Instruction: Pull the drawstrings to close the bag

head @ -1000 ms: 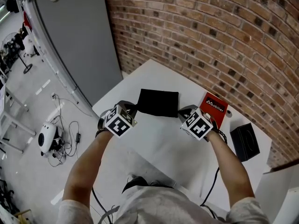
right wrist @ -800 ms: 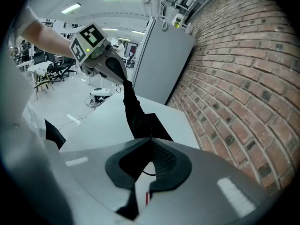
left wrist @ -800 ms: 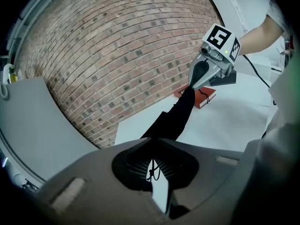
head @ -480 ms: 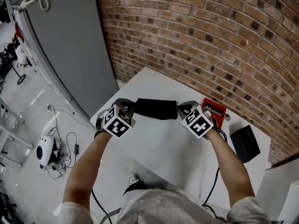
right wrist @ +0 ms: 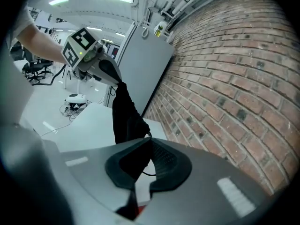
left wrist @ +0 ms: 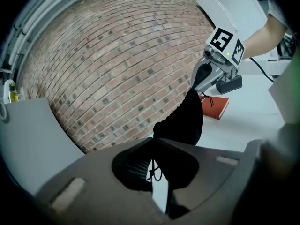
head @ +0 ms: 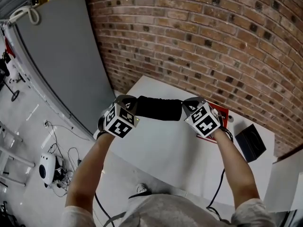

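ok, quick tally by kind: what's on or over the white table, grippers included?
Grippers: 2, left gripper and right gripper, each shut on an end of the bag
black drawstring bag: 1
red book: 1
black box: 1
Total: 5

bag point(head: 158, 108) is black, book point(head: 220, 112) red, table point(head: 165, 148) white.

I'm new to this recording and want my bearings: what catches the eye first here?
A black bag hangs stretched in the air between the left gripper and the right gripper, each with its jaws shut on one end. Behind it rises a brick wall; below lies a white table with a red book at its right.
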A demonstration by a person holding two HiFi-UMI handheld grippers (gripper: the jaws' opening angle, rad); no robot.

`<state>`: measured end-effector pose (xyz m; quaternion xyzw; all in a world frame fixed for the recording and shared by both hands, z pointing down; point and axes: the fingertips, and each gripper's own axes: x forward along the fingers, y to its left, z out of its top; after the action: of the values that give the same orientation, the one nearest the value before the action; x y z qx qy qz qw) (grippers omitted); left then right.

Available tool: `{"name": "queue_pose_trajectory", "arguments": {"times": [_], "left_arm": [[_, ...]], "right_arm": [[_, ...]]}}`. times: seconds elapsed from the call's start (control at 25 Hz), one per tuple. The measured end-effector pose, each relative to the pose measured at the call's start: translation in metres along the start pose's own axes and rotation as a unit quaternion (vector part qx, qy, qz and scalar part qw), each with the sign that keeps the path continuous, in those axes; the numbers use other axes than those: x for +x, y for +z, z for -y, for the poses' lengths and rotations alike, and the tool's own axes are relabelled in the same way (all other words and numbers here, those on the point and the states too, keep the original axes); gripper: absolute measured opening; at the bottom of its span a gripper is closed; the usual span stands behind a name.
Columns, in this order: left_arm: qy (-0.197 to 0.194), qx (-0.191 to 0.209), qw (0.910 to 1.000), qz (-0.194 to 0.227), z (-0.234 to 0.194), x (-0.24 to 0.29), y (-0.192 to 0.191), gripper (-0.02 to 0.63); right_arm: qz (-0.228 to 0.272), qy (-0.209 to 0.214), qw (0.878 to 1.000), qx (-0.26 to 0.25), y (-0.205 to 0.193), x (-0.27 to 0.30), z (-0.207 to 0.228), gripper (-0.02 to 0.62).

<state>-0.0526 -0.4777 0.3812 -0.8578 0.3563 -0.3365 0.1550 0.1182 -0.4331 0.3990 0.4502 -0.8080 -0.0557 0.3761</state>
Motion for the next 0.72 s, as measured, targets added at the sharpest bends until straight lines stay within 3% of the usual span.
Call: {"name": "queue_pose_trajectory", "arguments": {"times": [0.72], "left_arm": [[0.028, 0.051, 0.9952, 0.079, -0.082, -0.003, 0.047, 0.011]], "right_arm": [[0.064, -0.139, 0.986, 0.064, 0.079, -0.008, 0.055, 0.005]]}}
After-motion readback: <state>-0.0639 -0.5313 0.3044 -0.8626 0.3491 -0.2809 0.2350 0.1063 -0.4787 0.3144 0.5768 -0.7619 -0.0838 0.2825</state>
